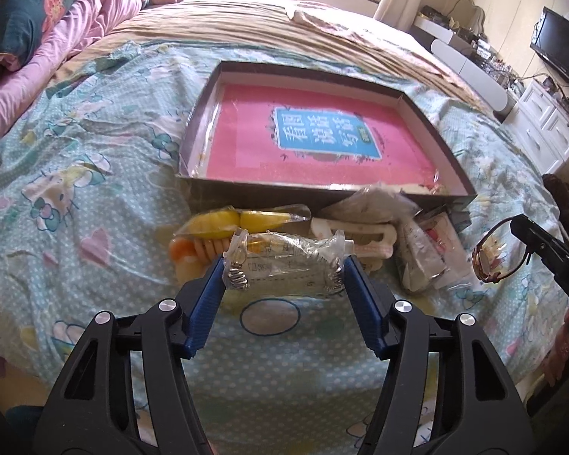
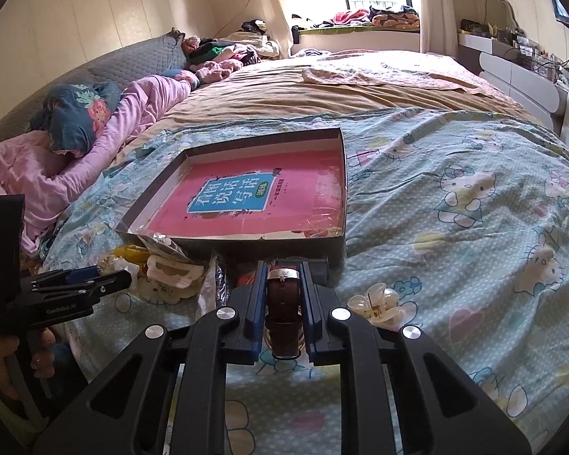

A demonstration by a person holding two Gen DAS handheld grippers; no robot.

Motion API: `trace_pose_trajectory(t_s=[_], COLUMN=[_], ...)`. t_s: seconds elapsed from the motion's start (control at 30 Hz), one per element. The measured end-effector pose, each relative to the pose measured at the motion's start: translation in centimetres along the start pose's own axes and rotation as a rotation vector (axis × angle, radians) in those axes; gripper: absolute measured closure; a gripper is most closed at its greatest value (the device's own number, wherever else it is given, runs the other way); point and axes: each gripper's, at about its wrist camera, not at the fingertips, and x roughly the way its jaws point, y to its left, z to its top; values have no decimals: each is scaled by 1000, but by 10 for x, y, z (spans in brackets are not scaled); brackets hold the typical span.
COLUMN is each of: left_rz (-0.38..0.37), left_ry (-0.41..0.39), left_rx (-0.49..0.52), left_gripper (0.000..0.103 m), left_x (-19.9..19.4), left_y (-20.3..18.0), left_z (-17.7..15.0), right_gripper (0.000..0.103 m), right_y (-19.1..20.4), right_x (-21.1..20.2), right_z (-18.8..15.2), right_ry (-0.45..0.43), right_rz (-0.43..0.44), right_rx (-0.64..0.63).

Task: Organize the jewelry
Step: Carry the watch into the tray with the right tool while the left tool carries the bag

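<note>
My left gripper (image 1: 284, 265) is shut on a clear plastic bag (image 1: 284, 261) with silver chain jewelry, held just above the bed in front of a shallow dark box (image 1: 451, 159) lined with a pink book cover. My right gripper (image 2: 283, 269) is shut on a brown leather watch (image 2: 282, 303) with a silver buckle; in the left wrist view the watch (image 1: 487, 258) hangs at the right. The box (image 2: 334, 242) lies just beyond it. A pile of bagged jewelry and hair clips (image 1: 360, 227) lies against the box's near wall.
A cream claw hair clip (image 2: 379, 303) lies on the Hello Kitty bedsheet (image 2: 474, 227) right of my right gripper. Pink quilt (image 2: 95, 144) and pillows are at the left. White drawers (image 1: 542, 129) stand beside the bed at the right.
</note>
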Motion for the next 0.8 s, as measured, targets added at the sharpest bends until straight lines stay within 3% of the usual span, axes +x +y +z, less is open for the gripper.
trace_pose_trajectory(t_s=[0.37, 0.8], left_rz=[8, 13], left_ry=[-54, -81], left_rx=[-15, -26], left_gripper=[48, 48], left_x=[-16, -13], left_y=[14, 27], left_z=[31, 68], right_gripper=[88, 88], right_y=[7, 9], right_x=[-13, 11], right_z=[32, 73], right_ry=[-72, -113], right_rz=[-11, -33], right_rx=[-38, -46])
